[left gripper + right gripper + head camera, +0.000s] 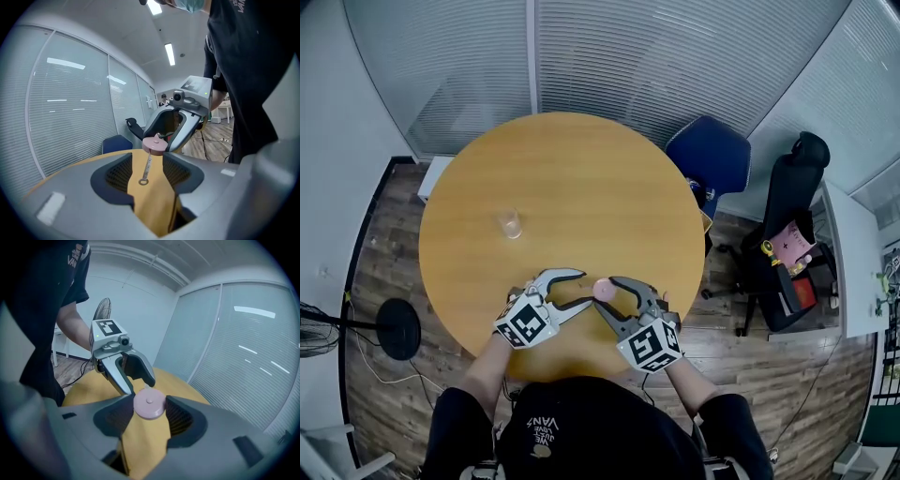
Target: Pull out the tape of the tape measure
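Colour rundown: the tape measure (149,405) is a soft pink disc and its tape (148,161) is pale with tiny dark ticks, all over a honey-yellow table (581,178). My left gripper (586,288) and right gripper (606,292) are plain grey, with marker cubes (526,322) in black-and-white squares. Behind them there's a blue chair (712,157) and a black chair (792,202) on a brown plank floor (384,272).

We see bright, even indoor light. Above the left gripper (147,161) a ceiling strip light (169,54) burns white, and streaks glare on the glass wall (65,93) to its left (similar streaks lie to the right of the right gripper (149,404)). The table (581,178) shows only faint shadows under both tools. Every view bends at the edges. The gripper views fade into black corners, and the nearest jaw bodies look soft.
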`<state>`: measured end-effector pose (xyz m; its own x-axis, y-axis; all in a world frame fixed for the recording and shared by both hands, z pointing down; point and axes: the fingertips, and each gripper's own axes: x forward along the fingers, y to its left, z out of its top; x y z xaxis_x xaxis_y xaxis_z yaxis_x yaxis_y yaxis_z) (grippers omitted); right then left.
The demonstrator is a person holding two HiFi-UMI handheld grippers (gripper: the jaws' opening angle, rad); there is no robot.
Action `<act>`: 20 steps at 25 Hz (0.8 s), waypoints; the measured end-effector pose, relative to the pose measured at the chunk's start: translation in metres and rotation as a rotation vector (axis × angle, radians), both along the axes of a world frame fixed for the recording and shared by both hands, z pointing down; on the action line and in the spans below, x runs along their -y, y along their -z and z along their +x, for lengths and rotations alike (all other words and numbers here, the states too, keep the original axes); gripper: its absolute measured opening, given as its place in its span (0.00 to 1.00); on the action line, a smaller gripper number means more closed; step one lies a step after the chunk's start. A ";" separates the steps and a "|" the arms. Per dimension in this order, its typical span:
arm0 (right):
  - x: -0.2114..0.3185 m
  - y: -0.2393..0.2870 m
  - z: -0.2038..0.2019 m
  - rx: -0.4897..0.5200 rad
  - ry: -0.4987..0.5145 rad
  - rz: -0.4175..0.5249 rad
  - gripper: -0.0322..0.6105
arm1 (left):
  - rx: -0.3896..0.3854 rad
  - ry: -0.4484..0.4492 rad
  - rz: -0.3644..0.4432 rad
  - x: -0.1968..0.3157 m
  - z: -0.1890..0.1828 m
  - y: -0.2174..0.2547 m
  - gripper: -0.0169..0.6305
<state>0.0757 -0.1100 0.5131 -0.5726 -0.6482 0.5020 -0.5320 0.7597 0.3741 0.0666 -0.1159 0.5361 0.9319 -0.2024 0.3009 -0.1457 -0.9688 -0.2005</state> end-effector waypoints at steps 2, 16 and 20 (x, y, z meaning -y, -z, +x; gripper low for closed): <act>-0.001 0.001 0.001 -0.003 0.002 0.005 0.39 | 0.007 -0.004 0.006 -0.001 0.001 0.001 0.33; 0.003 0.000 0.006 0.011 -0.030 0.000 0.39 | 0.037 0.033 -0.025 -0.006 -0.001 -0.002 0.06; 0.008 0.000 0.009 0.020 -0.064 0.001 0.39 | 0.037 0.060 -0.047 -0.006 -0.005 -0.002 0.05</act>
<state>0.0846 -0.1181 0.5127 -0.5400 -0.6841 0.4903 -0.5866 0.7236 0.3636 0.0616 -0.1096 0.5380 0.9067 -0.2425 0.3452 -0.1973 -0.9670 -0.1612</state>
